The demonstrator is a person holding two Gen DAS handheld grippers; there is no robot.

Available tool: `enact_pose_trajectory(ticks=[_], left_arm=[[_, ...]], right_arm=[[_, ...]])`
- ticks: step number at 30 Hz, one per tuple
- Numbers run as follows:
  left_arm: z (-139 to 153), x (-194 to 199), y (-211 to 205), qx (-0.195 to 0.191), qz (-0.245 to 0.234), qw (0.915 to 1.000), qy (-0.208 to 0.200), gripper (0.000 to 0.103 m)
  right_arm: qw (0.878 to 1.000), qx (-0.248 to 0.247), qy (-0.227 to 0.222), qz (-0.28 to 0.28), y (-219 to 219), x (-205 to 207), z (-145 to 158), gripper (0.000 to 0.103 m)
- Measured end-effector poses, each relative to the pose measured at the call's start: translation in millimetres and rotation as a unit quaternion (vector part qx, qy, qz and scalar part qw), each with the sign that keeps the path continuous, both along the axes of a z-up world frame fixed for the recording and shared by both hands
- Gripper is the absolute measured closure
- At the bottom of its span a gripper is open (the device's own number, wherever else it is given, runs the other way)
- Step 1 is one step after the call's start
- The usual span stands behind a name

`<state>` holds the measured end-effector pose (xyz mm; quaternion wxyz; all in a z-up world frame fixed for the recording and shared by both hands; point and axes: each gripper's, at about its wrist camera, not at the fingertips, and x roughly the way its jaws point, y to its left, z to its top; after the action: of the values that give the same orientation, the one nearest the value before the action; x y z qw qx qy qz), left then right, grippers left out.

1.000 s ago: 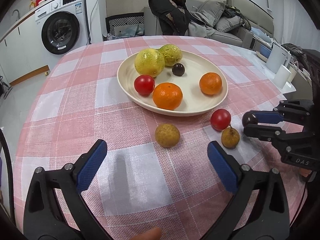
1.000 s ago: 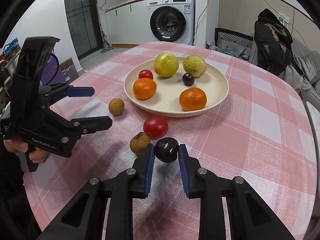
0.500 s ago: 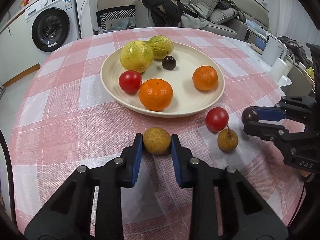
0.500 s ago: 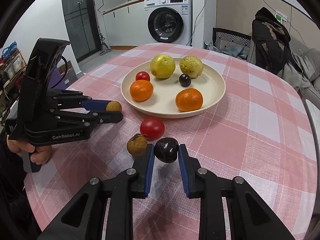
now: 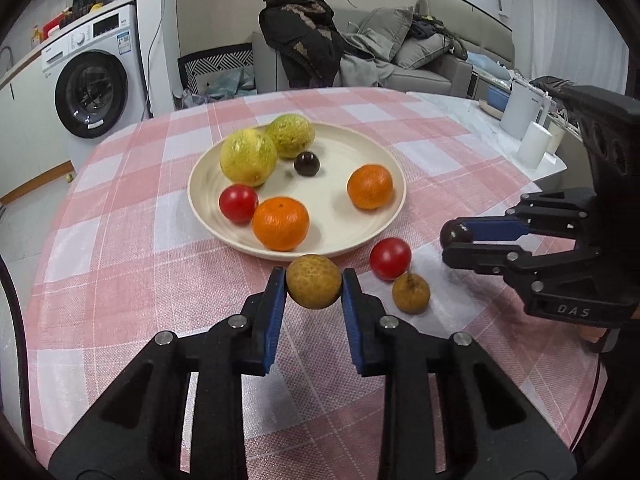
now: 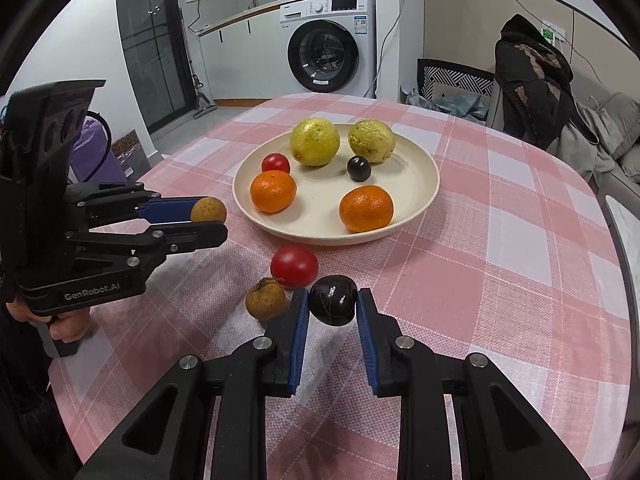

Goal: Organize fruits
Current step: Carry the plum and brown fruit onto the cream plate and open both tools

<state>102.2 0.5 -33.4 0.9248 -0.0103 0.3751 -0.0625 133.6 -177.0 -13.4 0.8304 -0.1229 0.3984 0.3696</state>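
Now, left tongs (image 5: 314, 288) clamped on a brown longan (image 5: 314, 287), right tongs (image 6: 333, 300) on a dark plum (image 6: 333, 299).

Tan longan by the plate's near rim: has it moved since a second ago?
Yes. The left gripper shut on the tan longan and lifted it off the tablecloth, beside the plate.

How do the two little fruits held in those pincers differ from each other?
The longan in the left gripper is tan, dull and speckled; the plum in the right gripper is near black and shiny. In the left view the longan looks larger than the plum, though lens distortion makes that uncertain. Both are small, round, pinched between blue pads and held off the tablecloth, short of the plate.
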Motion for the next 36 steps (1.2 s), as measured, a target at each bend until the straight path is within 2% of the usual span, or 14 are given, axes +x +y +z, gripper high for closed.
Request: enact_pose_trajectory(ticks=[13,26,36], left_arm=[[26,2,2,-0.004,0.011,0.9994,-0.034,0.078],[35,16,-1,0.000,0.020,0.9986,-0.048,0.078],[35,40,-4,0.004,0.027,0.9986,-0.044,0.078]], right_arm=[[0.998,0.039,-0.028,-0.045,1,20,32,0.078],[0.996,0.050,-0.017,-0.069,4,43,39,0.078],[0.995,0.051,-0.012,-0.085,11,63,37,0.078]])
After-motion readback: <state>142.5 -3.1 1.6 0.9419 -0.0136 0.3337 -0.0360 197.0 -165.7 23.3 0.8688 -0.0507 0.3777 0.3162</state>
